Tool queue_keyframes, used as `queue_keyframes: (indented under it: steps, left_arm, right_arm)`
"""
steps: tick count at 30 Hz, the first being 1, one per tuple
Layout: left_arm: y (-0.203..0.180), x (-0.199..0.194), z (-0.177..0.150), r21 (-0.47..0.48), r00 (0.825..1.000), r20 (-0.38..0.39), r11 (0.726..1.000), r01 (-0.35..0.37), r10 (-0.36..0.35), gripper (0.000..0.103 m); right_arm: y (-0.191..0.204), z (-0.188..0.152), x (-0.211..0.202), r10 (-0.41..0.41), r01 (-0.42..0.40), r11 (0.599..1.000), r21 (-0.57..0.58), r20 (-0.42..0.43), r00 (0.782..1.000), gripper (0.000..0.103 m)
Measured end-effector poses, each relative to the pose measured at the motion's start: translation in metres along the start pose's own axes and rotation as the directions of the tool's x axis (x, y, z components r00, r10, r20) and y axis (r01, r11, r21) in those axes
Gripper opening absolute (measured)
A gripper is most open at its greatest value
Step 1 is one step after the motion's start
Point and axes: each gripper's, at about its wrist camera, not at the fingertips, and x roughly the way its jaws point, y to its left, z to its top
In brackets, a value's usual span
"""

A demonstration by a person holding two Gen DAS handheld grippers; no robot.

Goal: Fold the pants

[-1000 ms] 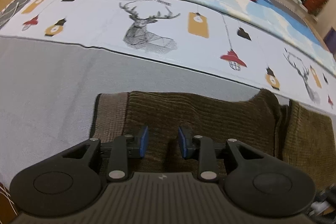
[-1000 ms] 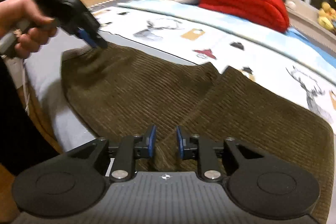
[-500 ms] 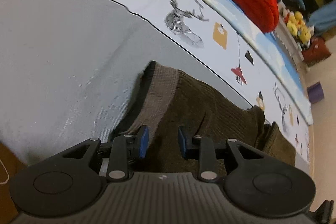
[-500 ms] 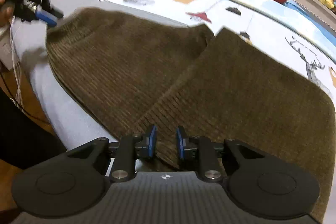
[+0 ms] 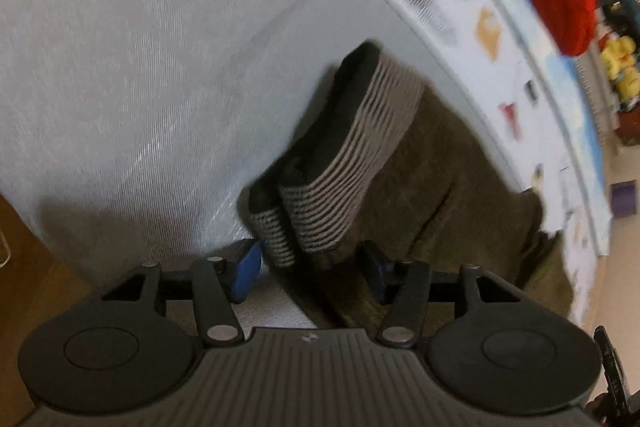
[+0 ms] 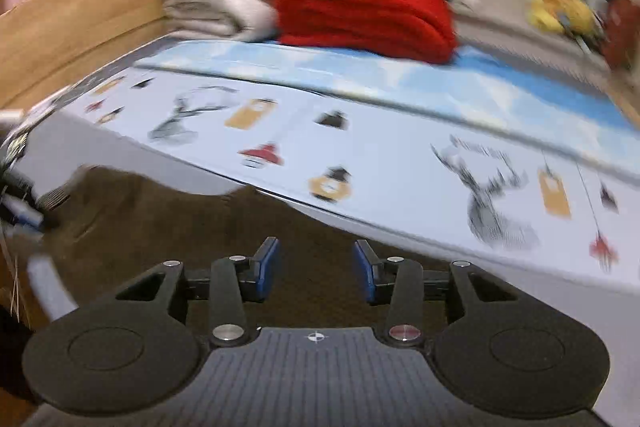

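Left gripper (image 5: 312, 267): rolled steeply, bed surface running diagonally across its view. Jaws spread, blue pads either side of the ribbed waistband (image 5: 352, 163) of the pants (image 5: 460, 195); band stands bunched between them, contact with the pads unclear. Grey sheet (image 5: 140, 67) to its left and ahead.

Right gripper (image 6: 316, 267): level, low over the brown corduroy, jaws apart, nothing between them. Printed sheet (image 6: 400, 167) ahead; red blanket (image 6: 368, 15) beyond. View blurred.
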Motion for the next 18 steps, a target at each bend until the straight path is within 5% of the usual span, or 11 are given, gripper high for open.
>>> queue_keyframes:
  steps: [2,5,9,11,15,18]
  left_arm:
    - [-0.003,0.005,0.002,-0.010,1.000,-0.002,1.000,0.003,-0.003,0.062]
    - [-0.010,0.008,0.006,-0.010,1.000,0.010,1.000,-0.012,0.012,0.062]
    - [-0.031,-0.004,0.004,0.046,0.991,0.125,0.998,-0.045,0.039,0.034]
    - [-0.060,-0.022,-0.004,0.171,0.970,0.244,0.984,-0.055,0.012,0.030]
    - [-0.123,-0.051,-0.036,0.421,0.906,0.378,0.907,0.015,-0.190,0.028]
    - [-0.178,-0.056,-0.072,0.613,0.865,0.364,0.788,0.057,-0.345,0.026]
  right_arm:
    - [-0.005,-0.006,0.017,-0.042,0.043,0.999,0.018,-0.083,0.996,0.043]
    - [-0.006,-0.006,0.009,-0.045,0.045,0.999,0.004,-0.015,0.999,0.042]
    - [-0.016,-0.012,0.014,-0.071,0.072,0.997,0.022,-0.053,0.996,0.042]
    - [-0.020,-0.010,0.015,-0.076,0.078,0.996,0.044,-0.047,0.996,0.041]
    - [-0.038,-0.013,0.012,-0.085,0.091,0.988,0.122,-0.054,0.995,0.042]
    - [-0.053,-0.017,0.009,-0.104,0.112,0.977,0.183,-0.048,0.993,0.042]
